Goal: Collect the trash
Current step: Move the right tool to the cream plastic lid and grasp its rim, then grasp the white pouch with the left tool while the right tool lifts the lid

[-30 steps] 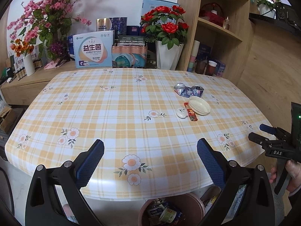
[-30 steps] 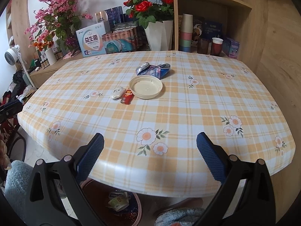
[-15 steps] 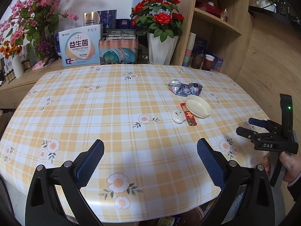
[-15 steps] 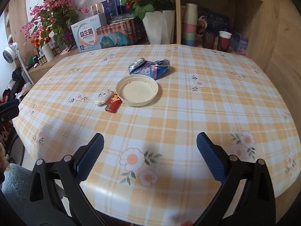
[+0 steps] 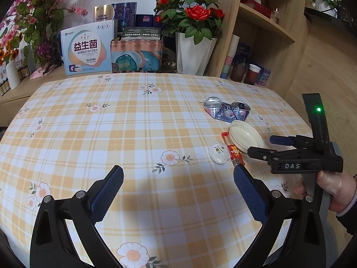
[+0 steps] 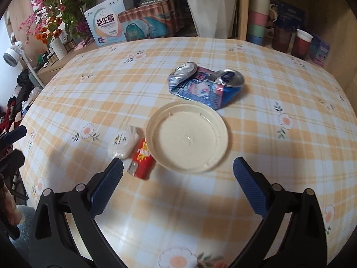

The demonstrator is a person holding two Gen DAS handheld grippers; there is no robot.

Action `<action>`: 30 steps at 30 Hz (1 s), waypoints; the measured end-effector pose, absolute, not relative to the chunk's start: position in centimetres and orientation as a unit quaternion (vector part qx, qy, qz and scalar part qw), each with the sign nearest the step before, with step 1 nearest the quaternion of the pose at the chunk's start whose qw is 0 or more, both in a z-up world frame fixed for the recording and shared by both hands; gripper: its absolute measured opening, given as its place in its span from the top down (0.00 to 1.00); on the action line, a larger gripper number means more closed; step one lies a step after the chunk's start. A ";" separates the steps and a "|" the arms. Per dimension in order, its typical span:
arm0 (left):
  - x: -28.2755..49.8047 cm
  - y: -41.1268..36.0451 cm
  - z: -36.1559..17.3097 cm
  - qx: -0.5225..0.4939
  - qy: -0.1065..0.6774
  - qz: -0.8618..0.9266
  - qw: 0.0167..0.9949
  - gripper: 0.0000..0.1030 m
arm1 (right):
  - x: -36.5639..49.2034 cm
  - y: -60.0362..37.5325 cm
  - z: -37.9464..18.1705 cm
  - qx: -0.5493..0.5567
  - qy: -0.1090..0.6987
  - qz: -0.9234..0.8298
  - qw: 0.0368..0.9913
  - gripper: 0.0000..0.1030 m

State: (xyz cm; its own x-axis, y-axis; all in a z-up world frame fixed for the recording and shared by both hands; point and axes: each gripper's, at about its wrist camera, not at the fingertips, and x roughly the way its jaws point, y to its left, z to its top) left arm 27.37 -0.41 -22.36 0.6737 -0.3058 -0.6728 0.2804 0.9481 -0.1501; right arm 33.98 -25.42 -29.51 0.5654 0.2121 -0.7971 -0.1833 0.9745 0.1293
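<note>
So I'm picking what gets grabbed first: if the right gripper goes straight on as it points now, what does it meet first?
Most likely the shallow cream lid, centred just ahead of the open right gripper. The red wrapper lies nearer its left finger, so depth leaves some doubt.

Black hand-held gripper (image 5: 178, 197) with blue textured pads, silver screws, seemingly dark sleeve (image 5: 348, 205).

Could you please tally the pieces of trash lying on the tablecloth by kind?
Crushed can: 1
Round cream lid: 1
Red wrapper: 1
Small white packet: 1
Total: 4
</note>
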 end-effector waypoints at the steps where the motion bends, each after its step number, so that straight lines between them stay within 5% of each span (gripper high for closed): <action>1: 27.6 -0.4 -22.5 -0.018 0.372 -0.161 0.914 0.06 | 34.6 -25.3 -29.7 0.016 0.457 0.109 0.883 0.06; 12: 29.0 -0.8 -23.7 -0.020 0.383 -0.163 0.909 0.06 | 37.7 -25.7 -31.7 0.023 0.495 0.081 0.865 0.06; 15: 29.3 -1.2 -23.9 -0.017 0.386 -0.166 0.907 0.06 | 37.6 -26.1 -31.4 0.030 0.495 0.074 0.865 0.17; 20: 29.7 -2.4 -24.2 -0.008 0.392 -0.186 0.901 0.07 | 36.4 -27.4 -30.2 0.037 0.471 0.084 0.877 0.17; 30: 33.2 -7.2 -26.4 0.010 0.440 -0.240 0.865 0.41 | 33.7 -30.3 -28.8 0.049 0.450 0.075 0.889 0.17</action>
